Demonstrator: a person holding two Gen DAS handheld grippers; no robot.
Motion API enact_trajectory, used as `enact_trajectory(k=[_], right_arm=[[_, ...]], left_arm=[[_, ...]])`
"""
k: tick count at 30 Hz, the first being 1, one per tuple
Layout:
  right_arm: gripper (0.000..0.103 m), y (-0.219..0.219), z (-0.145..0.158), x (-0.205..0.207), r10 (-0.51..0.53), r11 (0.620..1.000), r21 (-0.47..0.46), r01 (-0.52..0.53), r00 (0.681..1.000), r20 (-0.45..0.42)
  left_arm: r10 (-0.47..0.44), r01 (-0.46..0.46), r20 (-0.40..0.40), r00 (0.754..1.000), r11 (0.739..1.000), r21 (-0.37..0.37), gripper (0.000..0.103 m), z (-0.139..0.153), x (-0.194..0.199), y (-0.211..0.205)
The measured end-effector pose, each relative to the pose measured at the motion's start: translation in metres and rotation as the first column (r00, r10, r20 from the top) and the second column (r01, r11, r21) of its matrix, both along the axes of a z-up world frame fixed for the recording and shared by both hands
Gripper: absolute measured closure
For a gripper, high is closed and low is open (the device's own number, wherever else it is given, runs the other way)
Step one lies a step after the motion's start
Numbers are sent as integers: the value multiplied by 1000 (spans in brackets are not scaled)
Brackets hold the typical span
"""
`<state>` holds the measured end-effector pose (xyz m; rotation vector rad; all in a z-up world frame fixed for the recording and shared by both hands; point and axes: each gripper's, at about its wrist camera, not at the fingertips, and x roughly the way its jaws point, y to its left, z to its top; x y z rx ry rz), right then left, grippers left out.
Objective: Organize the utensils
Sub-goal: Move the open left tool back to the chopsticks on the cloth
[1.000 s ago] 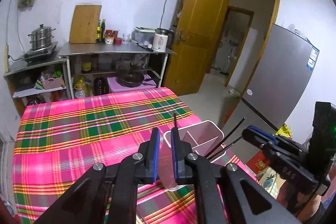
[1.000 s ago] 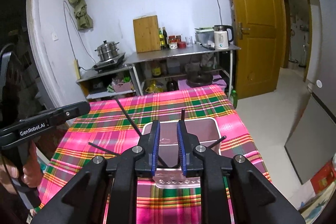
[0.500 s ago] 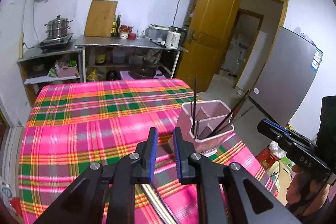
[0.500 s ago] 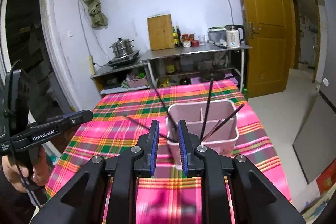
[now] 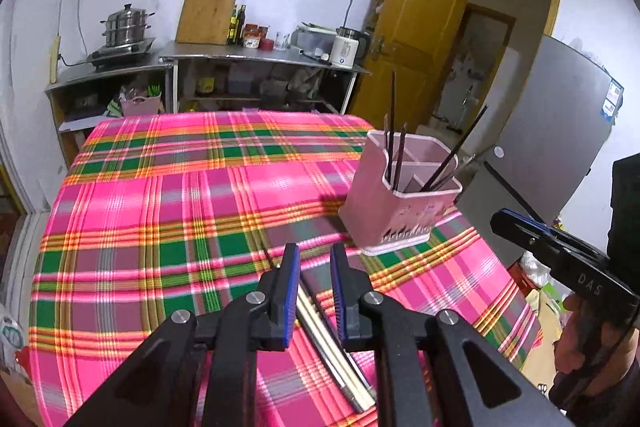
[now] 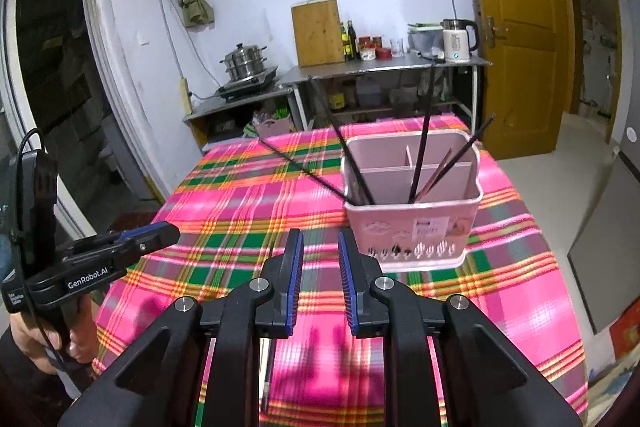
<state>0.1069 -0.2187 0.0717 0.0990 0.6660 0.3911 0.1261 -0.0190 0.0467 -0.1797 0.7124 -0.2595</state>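
Your left claw (image 5: 314,269) is narrowly parted and empty over the loose chopsticks (image 5: 320,311) lying on the plaid-clothed table (image 5: 160,211), so centre on one pair, pinch, then carry to the pink divided plastic holder (image 5: 400,203); right claw (image 6: 319,259) is empty too.

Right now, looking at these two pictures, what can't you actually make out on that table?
- Utensils lying on the tablecloth, left wrist view: the near ends run under the left gripper, so their kind and number stay unclear.
- Pink holder, right wrist view: its walls hide the lower ends of the dark chopsticks.
- Holder's front label, both views: too small to read.
- Near table edge, both views: covered by the grippers' bodies.
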Motion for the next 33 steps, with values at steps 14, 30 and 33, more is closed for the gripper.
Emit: enact_trajectory(k=[14, 30, 33], right_arm=[[84, 28, -55, 2, 57, 997, -49, -63, 991, -118], [84, 80, -122, 39, 147, 983, -69, -171, 954, -261], [84, 87, -132, 47, 154, 981, -73, -181, 946, -285]], left_arm=[[38, -42, -165, 986, 999, -20, 81, -73, 6, 10], [74, -90, -234, 969, 994, -58, 80, -105, 19, 28], [74, -92, -237, 969, 994, -65, 80, -107, 21, 30]])
